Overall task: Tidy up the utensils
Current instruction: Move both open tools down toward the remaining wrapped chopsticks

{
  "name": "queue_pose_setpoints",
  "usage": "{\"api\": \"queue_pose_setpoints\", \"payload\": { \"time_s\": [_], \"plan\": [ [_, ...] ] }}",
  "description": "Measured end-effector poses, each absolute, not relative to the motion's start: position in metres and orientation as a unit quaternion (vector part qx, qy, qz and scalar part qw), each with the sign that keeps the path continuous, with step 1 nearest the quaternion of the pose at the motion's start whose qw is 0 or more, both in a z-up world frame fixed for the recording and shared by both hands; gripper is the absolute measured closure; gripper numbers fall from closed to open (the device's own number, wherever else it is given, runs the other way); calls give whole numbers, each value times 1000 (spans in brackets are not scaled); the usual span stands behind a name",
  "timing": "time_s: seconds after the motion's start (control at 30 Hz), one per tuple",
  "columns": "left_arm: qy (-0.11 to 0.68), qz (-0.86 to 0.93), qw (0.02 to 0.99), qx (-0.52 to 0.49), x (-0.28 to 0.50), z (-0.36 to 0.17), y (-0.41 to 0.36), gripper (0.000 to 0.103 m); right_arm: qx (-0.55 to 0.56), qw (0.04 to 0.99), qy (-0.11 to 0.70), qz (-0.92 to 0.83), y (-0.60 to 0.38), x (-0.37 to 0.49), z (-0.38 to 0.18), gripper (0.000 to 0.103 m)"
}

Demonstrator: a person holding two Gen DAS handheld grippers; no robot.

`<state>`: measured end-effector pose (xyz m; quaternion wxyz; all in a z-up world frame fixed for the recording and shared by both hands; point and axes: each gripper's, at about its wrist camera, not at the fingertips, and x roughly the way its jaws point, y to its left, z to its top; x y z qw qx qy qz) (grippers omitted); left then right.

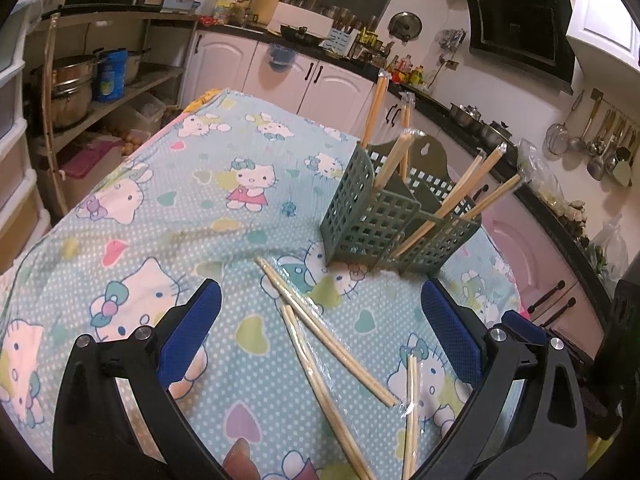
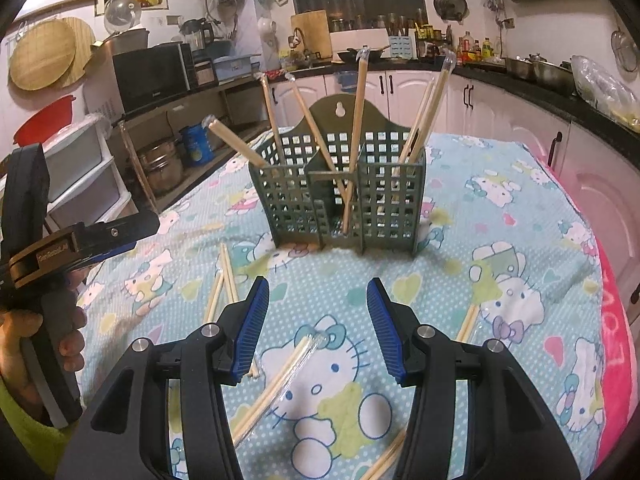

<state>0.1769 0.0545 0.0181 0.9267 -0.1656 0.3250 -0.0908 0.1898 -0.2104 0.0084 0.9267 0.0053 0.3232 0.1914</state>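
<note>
A dark green lattice utensil holder [image 1: 396, 216] stands on the Hello Kitty cloth [image 1: 160, 208], with several plastic-wrapped chopstick pairs upright in its compartments. It also shows in the right wrist view [image 2: 340, 196]. Loose wrapped chopstick pairs [image 1: 324, 332] lie on the cloth between my left gripper's [image 1: 320, 308] open, empty fingers. My right gripper [image 2: 318, 304] is open and empty above another wrapped pair [image 2: 276, 384]. More pairs [image 2: 224, 276] lie to its left.
The left gripper's body and the hand holding it [image 2: 48, 280] show at the left edge of the right wrist view. Kitchen counters and white cabinets [image 1: 320, 76] ring the table. Shelves with pots [image 1: 76, 84] stand at the left.
</note>
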Motion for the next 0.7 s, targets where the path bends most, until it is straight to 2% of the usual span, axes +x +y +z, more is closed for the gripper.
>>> {"api": "queue_pose_setpoints", "payload": {
  "time_s": [0.7],
  "plan": [
    [381,-80,911,-137,186,-19,56,12,1,907,379,181,-203,189,-29,54]
  ]
}}
